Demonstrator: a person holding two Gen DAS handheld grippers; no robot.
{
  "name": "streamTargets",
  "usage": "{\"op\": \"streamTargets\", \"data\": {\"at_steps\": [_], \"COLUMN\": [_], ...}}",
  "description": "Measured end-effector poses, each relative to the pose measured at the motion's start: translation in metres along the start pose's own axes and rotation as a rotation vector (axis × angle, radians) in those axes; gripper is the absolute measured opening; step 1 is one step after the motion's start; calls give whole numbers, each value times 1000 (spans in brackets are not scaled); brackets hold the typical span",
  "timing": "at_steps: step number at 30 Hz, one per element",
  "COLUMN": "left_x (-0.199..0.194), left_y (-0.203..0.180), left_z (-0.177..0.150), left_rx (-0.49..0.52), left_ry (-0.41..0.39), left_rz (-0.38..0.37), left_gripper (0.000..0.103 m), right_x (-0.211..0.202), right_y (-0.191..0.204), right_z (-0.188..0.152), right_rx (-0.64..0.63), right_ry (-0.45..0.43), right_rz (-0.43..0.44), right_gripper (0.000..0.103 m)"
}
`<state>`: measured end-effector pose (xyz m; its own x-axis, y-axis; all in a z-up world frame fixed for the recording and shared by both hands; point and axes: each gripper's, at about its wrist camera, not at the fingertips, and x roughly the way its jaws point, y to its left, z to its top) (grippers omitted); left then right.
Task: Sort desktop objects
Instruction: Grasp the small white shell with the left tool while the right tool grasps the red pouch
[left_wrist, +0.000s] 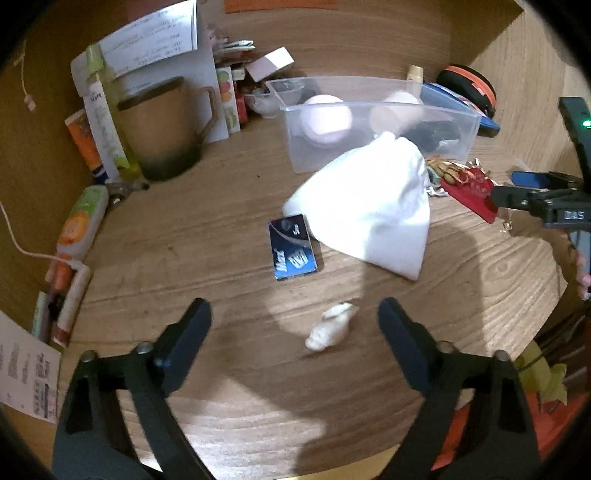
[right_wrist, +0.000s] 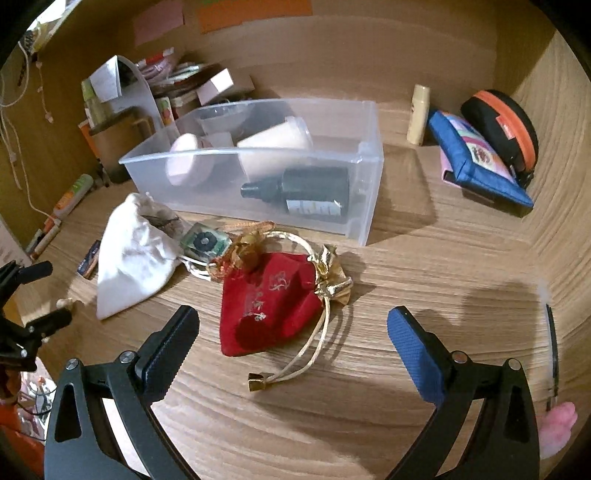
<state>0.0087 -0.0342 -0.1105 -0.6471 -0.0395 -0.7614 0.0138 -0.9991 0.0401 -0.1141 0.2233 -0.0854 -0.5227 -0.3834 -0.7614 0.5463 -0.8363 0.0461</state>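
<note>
a: what are the two tools doing?

b: both are released, fingers spread wide, nothing between them. the left tool (left_wrist: 295, 325) hangs over a small crumpled white scrap (left_wrist: 330, 326) lying near the front edge of the counter (left_wrist: 184, 229). the scrap sits between the fingers but neither one touches it.

a: and the right tool (right_wrist: 291, 339)?

b: it is over the red pouch (right_wrist: 269, 306), which lies flat with its gold drawstring (right_wrist: 295, 365) trailing toward the front edge. the gold-trimmed mouth (right_wrist: 332, 280) of the pouch points toward the right side.

a: where is the white bag (left_wrist: 365, 214)?

b: just left of the red pouch, slumped with its neck toward the clear bin (right_wrist: 365, 173). a blue card (left_wrist: 293, 247) lies flat against its left side, partly tucked under it. a small green-and-clear item (right_wrist: 203, 242) rests between the bag and the pouch.

a: what is in the bin?

b: a dark bottle (right_wrist: 306, 194) on its side against the front wall, a cream-coloured cone-shaped piece (right_wrist: 273, 146) behind it, and a pale pink round thing (right_wrist: 183, 162) at the left end. the bin sits toward the back edge, about the middle.

a: anything in the corners?

b: back left, a brown mug (left_wrist: 162, 129) among papers and tubes. back right, a blue zip pouch (right_wrist: 476, 162) leaning on a black and orange case (right_wrist: 506, 125), with a cream tube (right_wrist: 419, 114) standing beside them.
</note>
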Motion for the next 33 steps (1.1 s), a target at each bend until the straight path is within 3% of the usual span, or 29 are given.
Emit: {"op": "streamTargets", "data": {"at_steps": [3,15,17,26,29,33], "left_x": [2,1,1,-3,-4,-4], "left_y": [1,12,13,3,4,4], "left_z": [-4,-11,-11,-13,-13,-13], "left_rx": [-9,-23,-20,36,39,38], "left_ry": [15,-20,-26,-45,-44,-40], "left_rz": [-9,-36,-37,-76,-79,-73], "left_gripper": [73,62,60,28,22,19], "right_x": [8,26,27,26,25,22], "right_y": [2,10,12,19,20,24], "right_z": [1,9,9,9,9,10], "right_rx": [-6,-65,-78,-111,-110,-120], "right_ry": [23,92,86,59,56,40], "right_rz": [-5,-17,-32,-16,9,19], "right_gripper": [102,99,94,71,59,29]}}
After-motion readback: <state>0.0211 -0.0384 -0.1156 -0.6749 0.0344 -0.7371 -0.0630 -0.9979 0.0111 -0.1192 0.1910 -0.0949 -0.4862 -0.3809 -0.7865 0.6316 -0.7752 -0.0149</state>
